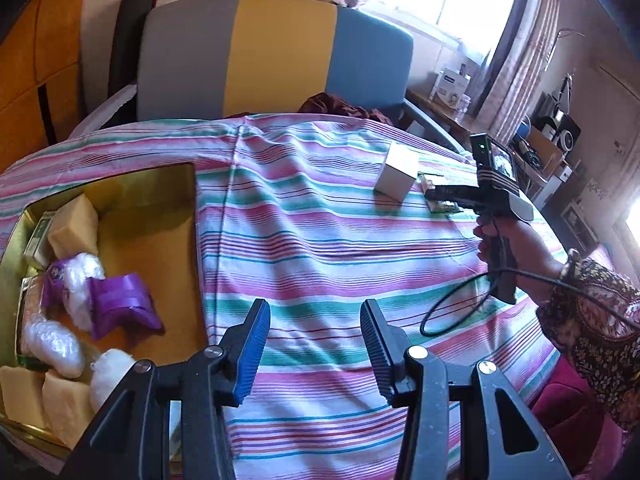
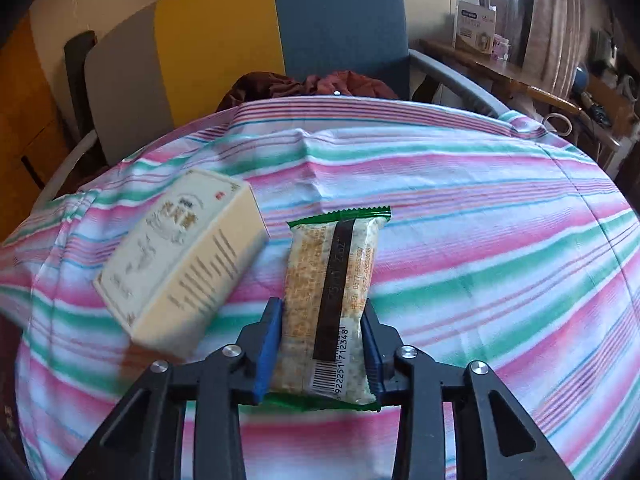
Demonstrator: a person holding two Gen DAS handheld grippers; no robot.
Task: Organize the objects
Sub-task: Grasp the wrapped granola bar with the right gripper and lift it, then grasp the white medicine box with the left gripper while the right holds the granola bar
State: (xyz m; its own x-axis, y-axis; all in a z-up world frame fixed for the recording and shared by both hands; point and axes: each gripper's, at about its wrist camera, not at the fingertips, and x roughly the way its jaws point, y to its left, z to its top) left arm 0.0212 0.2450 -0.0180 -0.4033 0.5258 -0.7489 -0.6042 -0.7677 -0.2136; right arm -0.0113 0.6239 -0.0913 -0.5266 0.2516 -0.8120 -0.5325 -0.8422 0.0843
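My right gripper is shut on a green-edged snack packet and holds it over the striped tablecloth. A cream box lies just to its left. In the left wrist view the right gripper sits at the far right beside the same cream box. My left gripper is open and empty above the cloth, to the right of a gold tin that holds tan blocks, white wrapped items and a purple packet.
A grey, yellow and blue chair stands behind the table with a dark red cloth on its seat. A cluttered shelf is at the far right. A black cable loops from the right gripper.
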